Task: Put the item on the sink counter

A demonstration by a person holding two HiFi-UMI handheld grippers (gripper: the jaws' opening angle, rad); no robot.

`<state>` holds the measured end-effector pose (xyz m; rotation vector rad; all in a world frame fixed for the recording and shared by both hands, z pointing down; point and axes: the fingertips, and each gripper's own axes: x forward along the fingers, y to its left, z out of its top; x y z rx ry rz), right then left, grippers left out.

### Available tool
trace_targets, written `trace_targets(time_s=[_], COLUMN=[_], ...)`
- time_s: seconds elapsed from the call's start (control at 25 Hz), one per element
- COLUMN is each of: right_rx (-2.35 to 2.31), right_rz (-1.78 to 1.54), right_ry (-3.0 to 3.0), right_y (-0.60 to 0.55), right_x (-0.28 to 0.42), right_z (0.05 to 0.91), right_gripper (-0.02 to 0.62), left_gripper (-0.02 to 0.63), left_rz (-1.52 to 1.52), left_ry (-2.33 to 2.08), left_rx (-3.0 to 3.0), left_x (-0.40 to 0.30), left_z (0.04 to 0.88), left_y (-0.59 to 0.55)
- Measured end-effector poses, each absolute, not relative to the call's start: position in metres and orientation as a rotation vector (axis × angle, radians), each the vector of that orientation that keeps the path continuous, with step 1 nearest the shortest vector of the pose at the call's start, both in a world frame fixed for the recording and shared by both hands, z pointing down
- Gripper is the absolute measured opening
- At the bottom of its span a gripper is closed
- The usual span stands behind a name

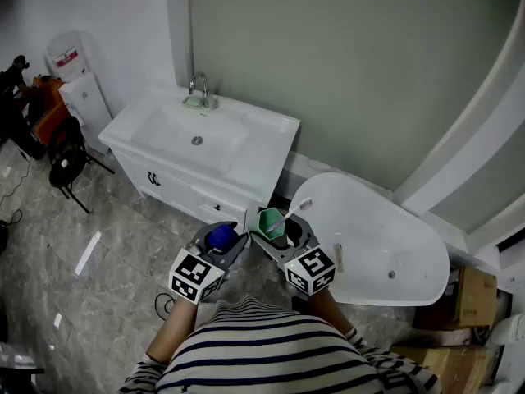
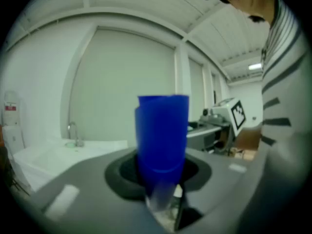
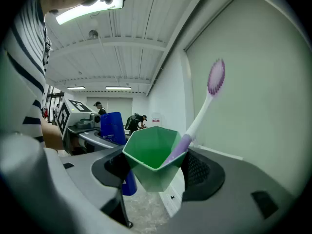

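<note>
Our left tongs [image 1: 221,243] clench an upright blue container [image 2: 162,130]; our right tongs [image 1: 280,231] grip a green cup [image 3: 152,160] with toothbrush [image 3: 204,106]; the sink worktop [image 1: 271,150] lies ahead-left, apart; its front right corner is nearest.

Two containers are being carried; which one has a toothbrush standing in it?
The green cup in the right hand-held gripper: a purple-and-white toothbrush leans out of it. The blue container in the left hand-held gripper has nothing sticking out.
</note>
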<state>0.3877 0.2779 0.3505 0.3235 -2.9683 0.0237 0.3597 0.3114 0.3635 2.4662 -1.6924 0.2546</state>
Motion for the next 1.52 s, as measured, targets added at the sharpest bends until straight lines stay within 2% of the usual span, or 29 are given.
trace_targets(time_s=[1.12, 1.52], right_rx=[0.316, 0.284], right_rz=[0.083, 0.088], right_ry=[-3.009, -3.004], right_y=[0.276, 0.278], right_x=[0.384, 0.354], right_z=[0.346, 0.347], right_gripper=[0.311, 0.311], left_gripper=[0.137, 0.137], left_rz=[0.249, 0.235], left_ry=[-1.702, -1.734], left_rx=[2.462, 2.430], left_x=[0.356, 0.326], left_z=[0.363, 0.367], left_y=[0.310, 0.312])
